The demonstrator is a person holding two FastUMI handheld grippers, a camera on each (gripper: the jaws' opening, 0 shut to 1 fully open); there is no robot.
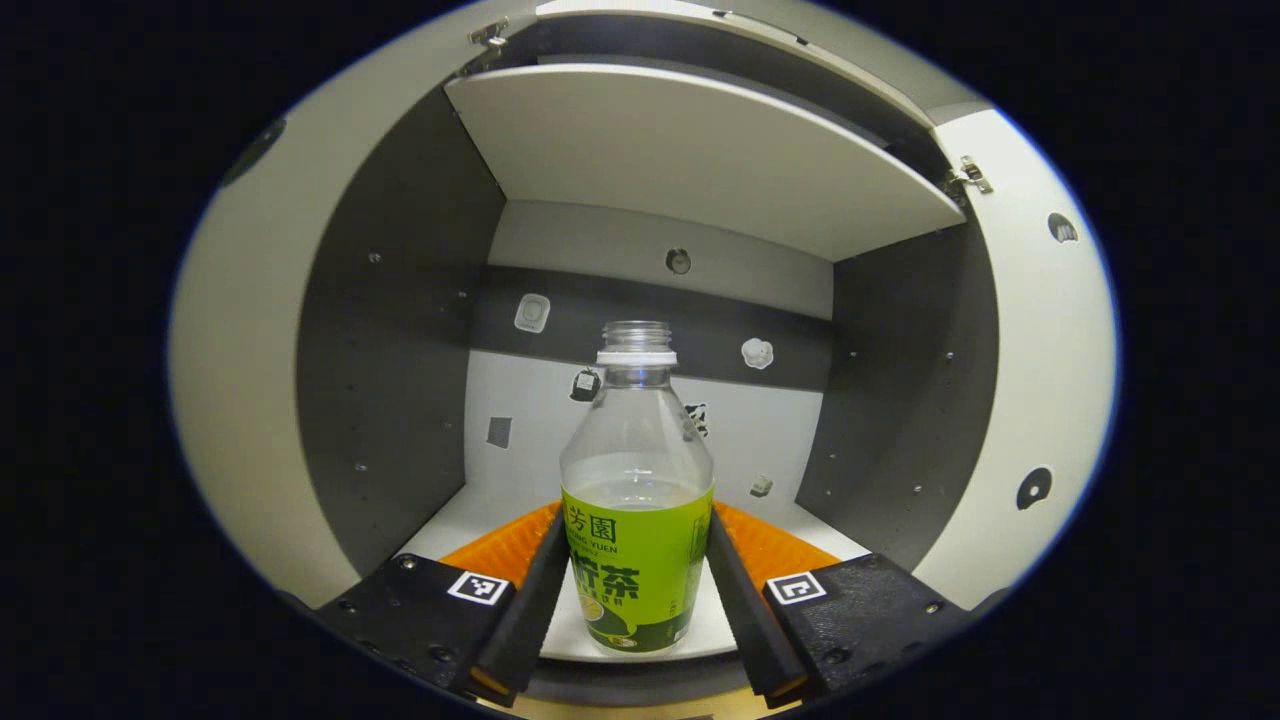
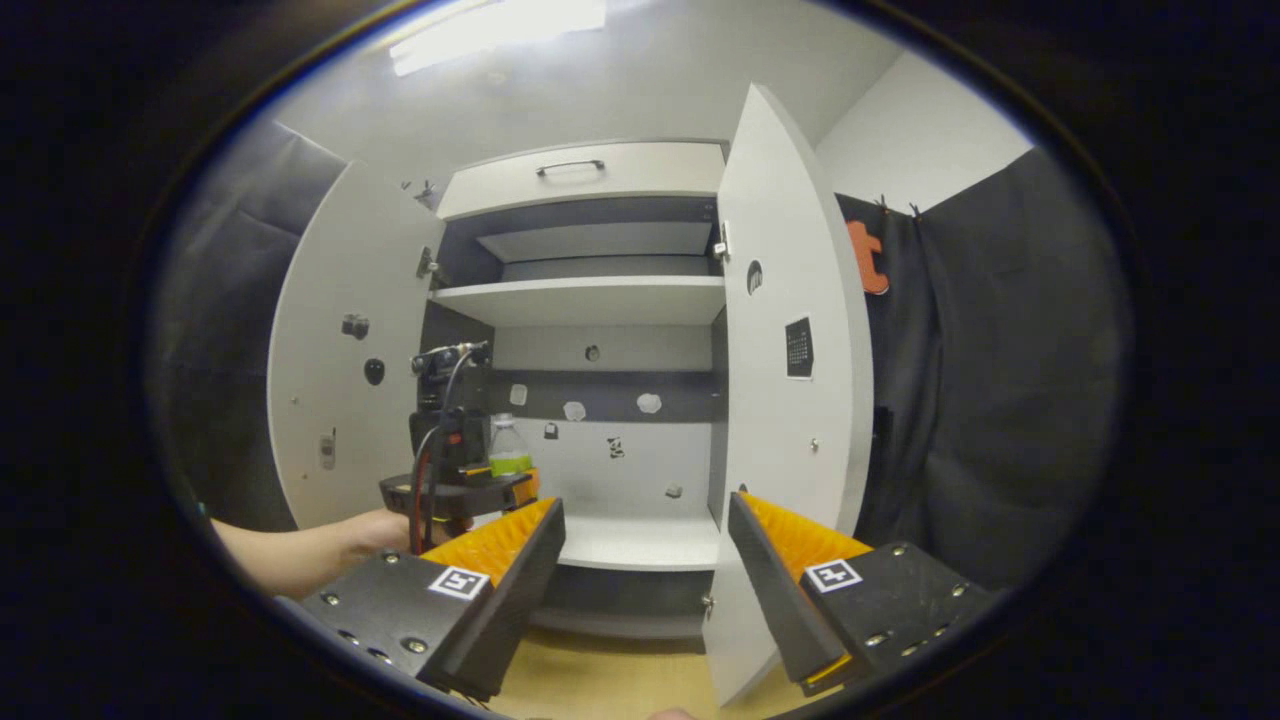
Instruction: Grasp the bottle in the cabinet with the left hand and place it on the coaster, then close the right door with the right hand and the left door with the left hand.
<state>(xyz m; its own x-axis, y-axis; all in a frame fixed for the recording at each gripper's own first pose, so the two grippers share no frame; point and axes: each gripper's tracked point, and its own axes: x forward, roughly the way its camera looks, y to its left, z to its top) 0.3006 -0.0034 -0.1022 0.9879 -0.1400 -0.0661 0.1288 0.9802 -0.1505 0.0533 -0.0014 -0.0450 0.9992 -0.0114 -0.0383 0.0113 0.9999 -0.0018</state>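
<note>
The bottle [image 1: 637,490] stands upright on the cabinet's lower shelf [image 1: 470,515], uncapped, with clear liquid up to about the top of its green label. It sits between the fingers of your left gripper [image 1: 637,610] — the fingers lie close along both sides of the label, but you cannot tell whether they press on it. The shelf is bare on either side of the bottle, and the upper shelf [image 1: 700,150] is well above its neck. Both doors stand open: the left door [image 2: 345,350] and the right door [image 2: 790,400]. Your right gripper [image 2: 645,590] is held outside the cabinet, fingers apart — nothing between them.
</note>
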